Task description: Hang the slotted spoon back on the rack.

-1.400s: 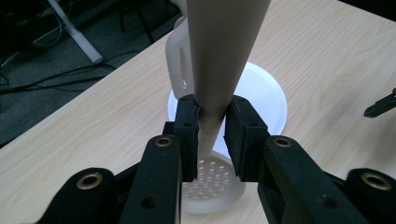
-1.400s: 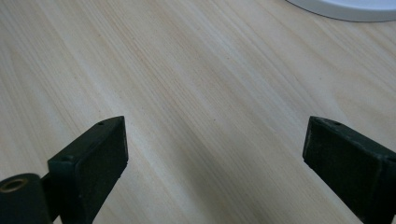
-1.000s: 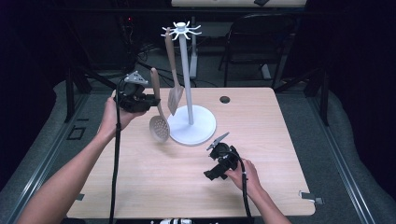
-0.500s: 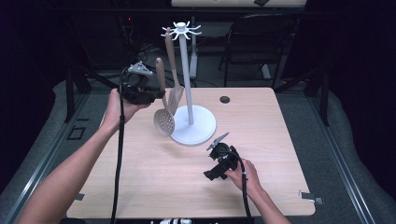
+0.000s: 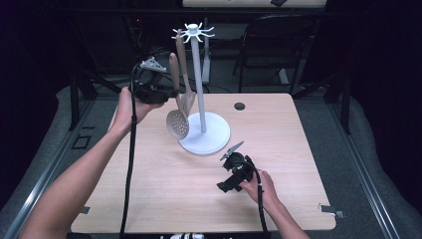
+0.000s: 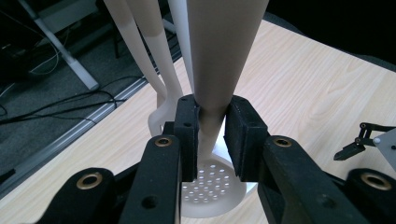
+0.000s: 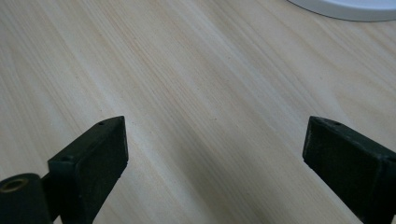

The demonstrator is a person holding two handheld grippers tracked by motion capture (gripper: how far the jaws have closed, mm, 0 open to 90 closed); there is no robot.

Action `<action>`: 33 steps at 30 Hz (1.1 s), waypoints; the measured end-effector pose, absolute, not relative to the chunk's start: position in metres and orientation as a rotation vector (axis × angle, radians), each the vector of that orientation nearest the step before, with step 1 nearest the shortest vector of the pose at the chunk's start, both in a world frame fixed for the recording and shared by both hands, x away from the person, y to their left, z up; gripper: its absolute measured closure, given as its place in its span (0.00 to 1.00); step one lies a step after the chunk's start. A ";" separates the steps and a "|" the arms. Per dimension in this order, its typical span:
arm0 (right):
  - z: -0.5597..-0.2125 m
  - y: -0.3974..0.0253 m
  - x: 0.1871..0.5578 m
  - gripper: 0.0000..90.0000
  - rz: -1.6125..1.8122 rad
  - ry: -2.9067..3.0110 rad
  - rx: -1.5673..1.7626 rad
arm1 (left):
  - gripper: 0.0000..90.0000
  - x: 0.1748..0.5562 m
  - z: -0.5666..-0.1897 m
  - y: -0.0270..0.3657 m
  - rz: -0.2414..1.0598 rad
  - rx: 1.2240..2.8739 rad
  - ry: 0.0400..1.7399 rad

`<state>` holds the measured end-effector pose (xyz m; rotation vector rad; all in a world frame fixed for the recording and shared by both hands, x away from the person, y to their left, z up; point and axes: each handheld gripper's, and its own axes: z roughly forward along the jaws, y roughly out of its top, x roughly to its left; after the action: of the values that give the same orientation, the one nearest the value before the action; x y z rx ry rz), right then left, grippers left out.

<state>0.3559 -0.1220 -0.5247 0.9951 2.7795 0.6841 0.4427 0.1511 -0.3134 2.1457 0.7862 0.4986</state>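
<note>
left gripper (image 5: 166, 92) upper left, jaws clamped on skimmer (image 5: 177, 123) neck, head hanging low, likely to reach a hook | stand (image 5: 199, 74) centre frame | right gripper (image 5: 226, 155) lower centre, jaws wide, empty, resting over table (image 5: 298, 164)

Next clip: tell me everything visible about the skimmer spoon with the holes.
The skimmer spoon looks like beige plastic: a round bowl full of small holes on a long tapered handle. It hangs bowl-down above the table, beside the white stand's pole. The left tongs are clamped on its handle just above the bowl.
</note>
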 end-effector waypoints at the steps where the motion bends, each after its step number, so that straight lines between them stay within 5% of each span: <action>1: -0.525 -0.122 0.356 0.07 0.694 2.775 1.001 | 0.84 0.443 -0.312 0.151 0.499 2.145 0.785; 33: -0.527 -0.122 0.355 0.07 0.723 2.767 1.024 | 0.84 0.469 -0.299 0.132 0.508 2.129 0.819</action>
<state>0.3553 -0.1215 -0.5266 1.0237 2.7674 0.7226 0.4689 0.1316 -0.2989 2.1292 0.8191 0.5084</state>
